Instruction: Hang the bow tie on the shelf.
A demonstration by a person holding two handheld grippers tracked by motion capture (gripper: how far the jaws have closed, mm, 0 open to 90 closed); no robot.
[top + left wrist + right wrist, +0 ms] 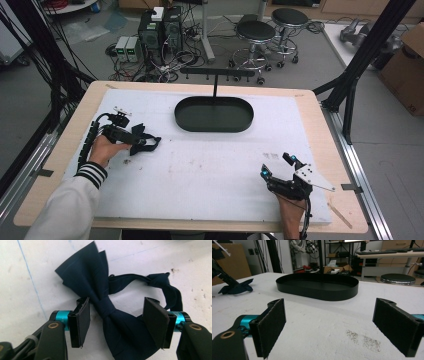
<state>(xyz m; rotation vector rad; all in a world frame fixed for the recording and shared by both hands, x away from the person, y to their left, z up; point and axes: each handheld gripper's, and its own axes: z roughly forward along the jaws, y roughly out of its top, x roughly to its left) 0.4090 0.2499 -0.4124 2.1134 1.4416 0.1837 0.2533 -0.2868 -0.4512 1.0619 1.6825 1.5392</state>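
The left tongs (pixel 115 317) stand part-way apart over a dark navy bow tie (pixel 105 307), one jaw on each side of its knotted middle; the pads (pixel 83 321) have clear gaps to the cloth and do not press on it, so the bow tie lies loose on the white worktop (pixel 30 270). Its strap loops away beyond the knot, and one wing fans out past the jaws while the other wing lies beneath them. In the high view the left tongs (pixel 150 142) and the bow tie (pixel 145 144) sit well to the left of the black oval tray (pixel 214 125) and nearer the person than it, the hand (pixel 105 149) behind them coming out of a white sleeve with striped cuff (pixel 91 173). The right tongs (pixel 277 165) rest low over the worktop, to the right of the tray and nearer the person, well apart from it. Their jaws stand wide apart with nothing between them, and in the right gripper view they (pixel 329 327) point toward the tray (pixel 317 291), with a patch of dark specks (pixel 362 338) on the white surface in front of them. The tray has a thin upright post (pixel 215 87) at its far rim carrying a crossbar.
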